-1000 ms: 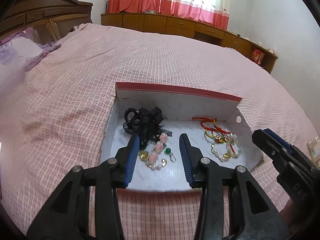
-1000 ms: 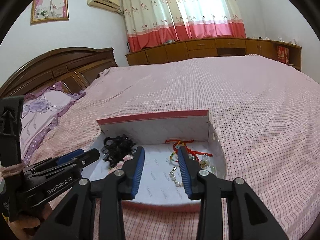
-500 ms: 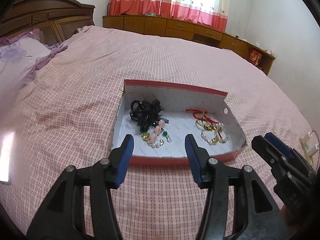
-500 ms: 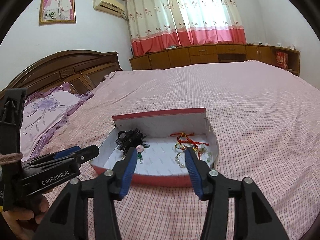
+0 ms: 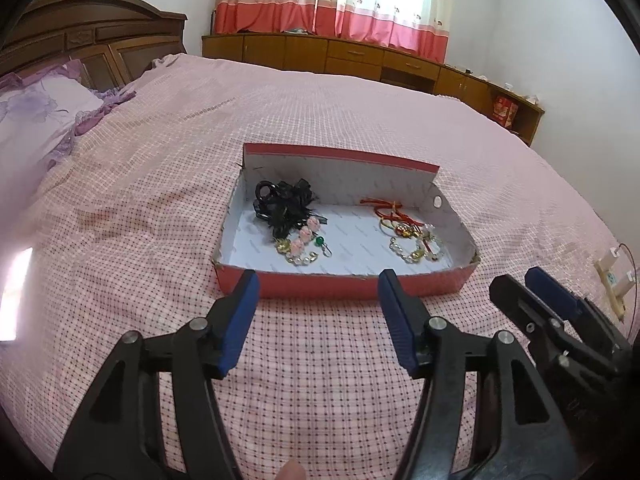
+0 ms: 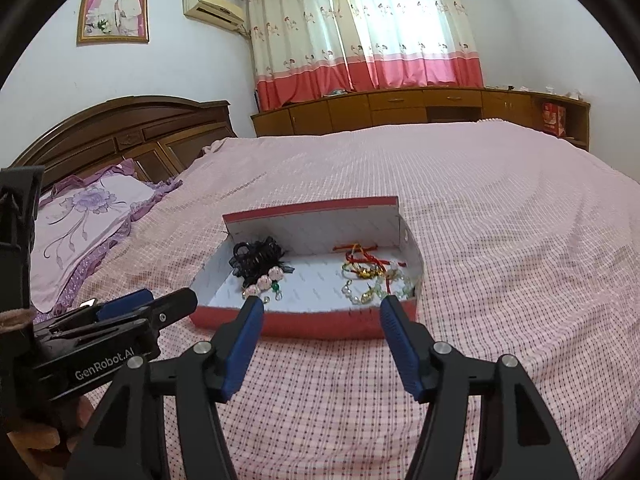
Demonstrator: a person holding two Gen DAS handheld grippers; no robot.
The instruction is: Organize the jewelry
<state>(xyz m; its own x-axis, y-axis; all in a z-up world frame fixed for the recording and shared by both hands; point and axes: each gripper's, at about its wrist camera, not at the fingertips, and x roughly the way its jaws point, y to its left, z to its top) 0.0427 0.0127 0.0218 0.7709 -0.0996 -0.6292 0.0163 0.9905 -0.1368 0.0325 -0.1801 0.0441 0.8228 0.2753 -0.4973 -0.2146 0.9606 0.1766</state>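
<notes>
A shallow red box [image 5: 336, 286] [image 6: 320, 324] with a white inside lies on the pink bed. In its left part sit a black hair bow [image 5: 286, 202] [image 6: 256, 260] and a pink-bead bracelet with a green bead [image 5: 302, 244] [image 6: 266, 280]. Red cords with gold charms [image 5: 396, 220] [image 6: 362, 264] and a pearl bracelet [image 5: 416, 250] [image 6: 362, 294] lie in its right part. My left gripper [image 5: 318, 282] hangs before the box's near wall, jaws opening, nothing between them. My right gripper [image 6: 322, 308] stands likewise, jaws opening and empty. Each gripper shows in the other's view, the right gripper [image 5: 532, 288] and the left gripper [image 6: 160, 302].
The pink checked bedspread [image 5: 320, 120] spreads all round the box. A purple flowered pillow [image 6: 84, 216] and a dark wooden headboard [image 6: 132, 132] lie to the left. Low wooden cabinets [image 6: 420, 110] stand under the curtains at the back. A white socket strip [image 5: 616, 276] sits at the right edge.
Both grippers have drawn back out of the box toward me and their jaws have spread wider. The jewelry stays in the box.
</notes>
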